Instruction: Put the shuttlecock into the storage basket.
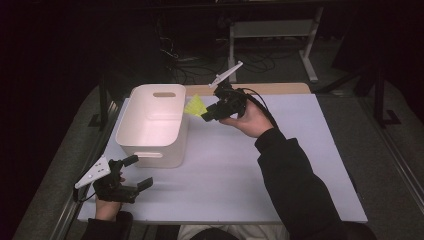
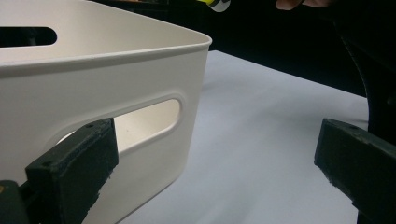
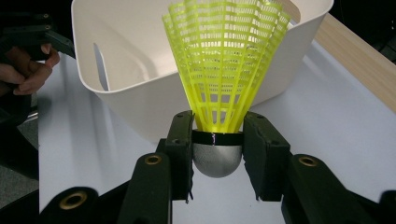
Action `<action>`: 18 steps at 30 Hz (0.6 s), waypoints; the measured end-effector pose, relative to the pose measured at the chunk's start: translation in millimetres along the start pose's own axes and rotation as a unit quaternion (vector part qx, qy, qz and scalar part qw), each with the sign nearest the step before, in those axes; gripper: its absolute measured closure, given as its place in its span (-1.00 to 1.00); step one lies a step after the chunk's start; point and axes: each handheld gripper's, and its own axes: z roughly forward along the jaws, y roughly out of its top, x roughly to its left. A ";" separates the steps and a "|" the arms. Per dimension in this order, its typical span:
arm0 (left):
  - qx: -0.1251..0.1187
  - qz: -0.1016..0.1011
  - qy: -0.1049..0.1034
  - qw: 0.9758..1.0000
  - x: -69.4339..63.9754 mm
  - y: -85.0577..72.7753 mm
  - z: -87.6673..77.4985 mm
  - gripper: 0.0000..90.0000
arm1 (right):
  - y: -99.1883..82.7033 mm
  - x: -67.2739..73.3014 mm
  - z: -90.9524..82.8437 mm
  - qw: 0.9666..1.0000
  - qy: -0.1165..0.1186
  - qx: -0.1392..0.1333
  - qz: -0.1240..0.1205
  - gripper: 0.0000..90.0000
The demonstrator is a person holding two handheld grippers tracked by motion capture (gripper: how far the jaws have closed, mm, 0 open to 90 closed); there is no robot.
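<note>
Two grippers: right gripper (image 3: 217, 140) clamps a yellow shuttlecock (image 3: 225, 65) by its cork, white bin (image 3: 140, 56) just beyond — left gripper (image 2: 215, 172) jaws apart, holding nothing, beside the bin.

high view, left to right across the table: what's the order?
left gripper, open near the front edge → white bin → yellow shuttlecock → right gripper, shut on the shuttlecock → the person's right hand behind it.

Dim room, grey floor (image 1: 385, 165), cables (image 1: 200, 62) behind white table (image 1: 300, 150).
</note>
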 end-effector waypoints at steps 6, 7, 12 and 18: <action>-0.002 -0.001 0.000 1.000 -0.1 0.0 0.1 -1.00 | 10.2 4.7 -3.7 1.000 0.001 -0.004 -0.008 0.40; -0.001 -0.001 0.000 1.000 -0.1 0.0 0.2 -1.00 | 10.2 4.7 -3.7 1.000 0.001 -0.004 -0.008 0.40; 0.000 -0.001 0.000 1.000 0.0 0.0 0.0 -1.00 | 17.5 7.7 -4.3 1.000 0.004 -0.008 -0.014 0.41; -0.001 0.000 0.000 1.000 0.0 0.0 -0.1 -1.00 | 24.7 10.9 -0.1 1.000 0.008 -0.006 -0.020 0.40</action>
